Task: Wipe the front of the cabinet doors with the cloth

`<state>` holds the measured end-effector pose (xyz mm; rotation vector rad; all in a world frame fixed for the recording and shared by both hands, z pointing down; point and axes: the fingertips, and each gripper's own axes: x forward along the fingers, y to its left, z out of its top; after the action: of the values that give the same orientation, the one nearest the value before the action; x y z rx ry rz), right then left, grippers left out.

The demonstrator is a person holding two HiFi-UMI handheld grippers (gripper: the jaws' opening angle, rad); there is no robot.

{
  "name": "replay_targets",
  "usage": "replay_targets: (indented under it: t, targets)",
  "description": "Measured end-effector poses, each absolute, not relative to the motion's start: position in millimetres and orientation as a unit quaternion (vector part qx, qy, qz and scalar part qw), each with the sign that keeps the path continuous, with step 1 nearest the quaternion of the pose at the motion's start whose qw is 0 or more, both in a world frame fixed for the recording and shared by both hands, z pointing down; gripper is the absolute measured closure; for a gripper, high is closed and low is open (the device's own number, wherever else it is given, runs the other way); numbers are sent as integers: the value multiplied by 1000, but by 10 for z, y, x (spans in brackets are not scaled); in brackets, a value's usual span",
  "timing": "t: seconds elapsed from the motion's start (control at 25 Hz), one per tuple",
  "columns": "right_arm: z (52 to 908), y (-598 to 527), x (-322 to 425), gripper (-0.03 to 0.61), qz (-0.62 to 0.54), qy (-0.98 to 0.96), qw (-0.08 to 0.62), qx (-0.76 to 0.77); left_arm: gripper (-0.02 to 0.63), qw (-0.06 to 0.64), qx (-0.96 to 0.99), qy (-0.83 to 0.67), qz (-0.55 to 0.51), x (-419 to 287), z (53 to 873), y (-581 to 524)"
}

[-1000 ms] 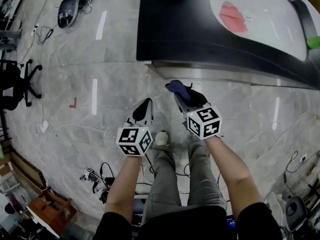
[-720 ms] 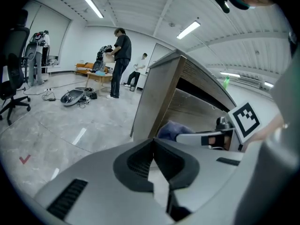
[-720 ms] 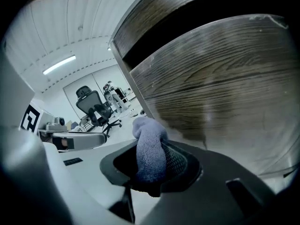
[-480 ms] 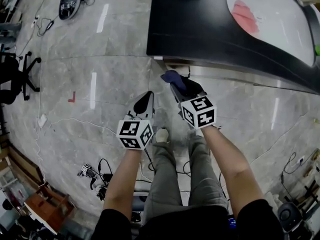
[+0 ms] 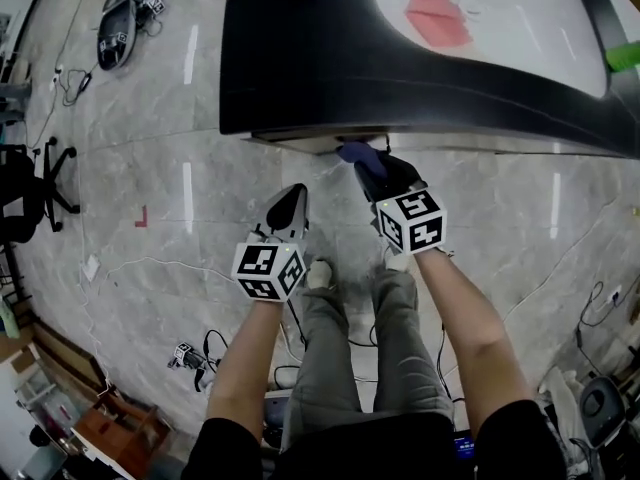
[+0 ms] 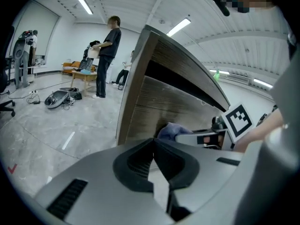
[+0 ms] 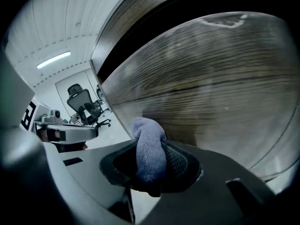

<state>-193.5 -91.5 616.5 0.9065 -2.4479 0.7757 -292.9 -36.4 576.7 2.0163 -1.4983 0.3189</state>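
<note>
Right gripper (image 5: 372,168) moved to cabinet door (image 7: 211,93), clamping cloth (image 7: 149,149); left gripper (image 5: 289,203) closed.

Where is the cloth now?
In the right gripper view, the cloth sits clamped in the right hand-held gripper, close to the wooden cabinet door.

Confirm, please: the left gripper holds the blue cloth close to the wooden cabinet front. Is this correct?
Not quite: it is the right gripper that holds the blue cloth close to the wooden cabinet front. The right gripper view shows the cloth pinched between its jaws. In the left gripper view, the left gripper is shut with nothing in it.
</note>
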Motion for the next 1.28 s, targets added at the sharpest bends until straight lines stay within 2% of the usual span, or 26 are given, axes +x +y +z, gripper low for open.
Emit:
replay_targets:
  t: [0.8, 1.28]
  targets:
    - [6158, -1217, -62, 465, 284, -835, 182, 434, 607, 292, 817, -476, 141, -1354, 5754, -653]
    - [5758, -895, 64, 465, 306, -838, 149, 427, 607, 285, 824, -470, 135, -1080, 5436, -621]
